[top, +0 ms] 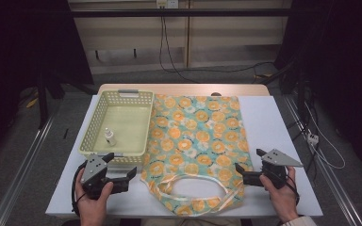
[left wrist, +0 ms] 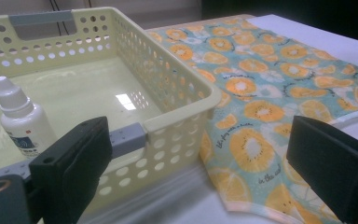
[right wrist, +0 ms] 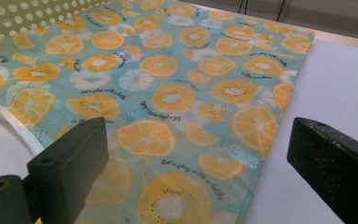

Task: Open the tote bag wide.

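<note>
The left gripper (top: 122, 178) sits at about seven o'clock on the table, jaws spread wide with nothing between them, aimed across the near corner of the yellow basket (top: 90, 136) toward the bag's handle end, as if lined up to take hold there. The right gripper (top: 246, 175), at about five o'clock, is likewise parted and empty, hovering over the right edge of the orange-print bag (top: 195, 136). The bag lies flat in the middle, its handle loop (top: 195, 188) nearest the person, probably so both sides can be reached. A small white bottle (top: 109, 136) stands inside the basket, near its front wall.
</note>
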Demonstrator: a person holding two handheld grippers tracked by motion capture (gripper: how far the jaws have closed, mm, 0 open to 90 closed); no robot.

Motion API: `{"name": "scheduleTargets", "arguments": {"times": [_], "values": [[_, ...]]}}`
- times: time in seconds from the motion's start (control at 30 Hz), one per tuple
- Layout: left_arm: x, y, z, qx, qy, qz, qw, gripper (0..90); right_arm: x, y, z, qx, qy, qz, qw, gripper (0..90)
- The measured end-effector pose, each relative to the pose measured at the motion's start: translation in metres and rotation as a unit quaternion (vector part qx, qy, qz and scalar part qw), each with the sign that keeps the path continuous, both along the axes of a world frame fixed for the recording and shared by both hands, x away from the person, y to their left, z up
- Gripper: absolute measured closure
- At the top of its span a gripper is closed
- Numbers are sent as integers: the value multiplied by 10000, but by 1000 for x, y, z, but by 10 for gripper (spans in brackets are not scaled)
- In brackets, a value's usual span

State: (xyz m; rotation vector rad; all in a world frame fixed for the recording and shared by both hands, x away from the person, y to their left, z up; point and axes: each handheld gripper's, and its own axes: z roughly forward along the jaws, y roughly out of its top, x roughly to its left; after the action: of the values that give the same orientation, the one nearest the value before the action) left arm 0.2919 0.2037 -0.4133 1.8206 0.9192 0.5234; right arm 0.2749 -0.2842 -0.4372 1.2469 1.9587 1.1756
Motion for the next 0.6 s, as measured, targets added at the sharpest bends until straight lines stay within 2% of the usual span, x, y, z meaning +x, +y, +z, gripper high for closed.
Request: {"name": "scheduleTargets", "arguments": {"times": [0.07, 0.23, 0.4, 0.5, 0.6], "values": [[1, 0, -1, -96, 67, 3, 9999, 61, 1, 0, 0, 6, 18, -2, 10000, 54], [2, 3, -1, -97, 87, 30, 9999, 61, 7, 1, -2, -17, 160, 20, 9999, 60], [2, 4, -1, -62, 49, 37, 10000, 60, 11, -1, -3, -43, 197, -9, 9998, 103], [4, 4, -1, -63, 65, 52, 9999, 60, 14, -2, -1, -54, 212, -26, 9998, 86], [5, 3, -1, -52, 48, 49, 10000, 60, 23, -4, 5, -221, 295, -12, 9993, 82]]}}
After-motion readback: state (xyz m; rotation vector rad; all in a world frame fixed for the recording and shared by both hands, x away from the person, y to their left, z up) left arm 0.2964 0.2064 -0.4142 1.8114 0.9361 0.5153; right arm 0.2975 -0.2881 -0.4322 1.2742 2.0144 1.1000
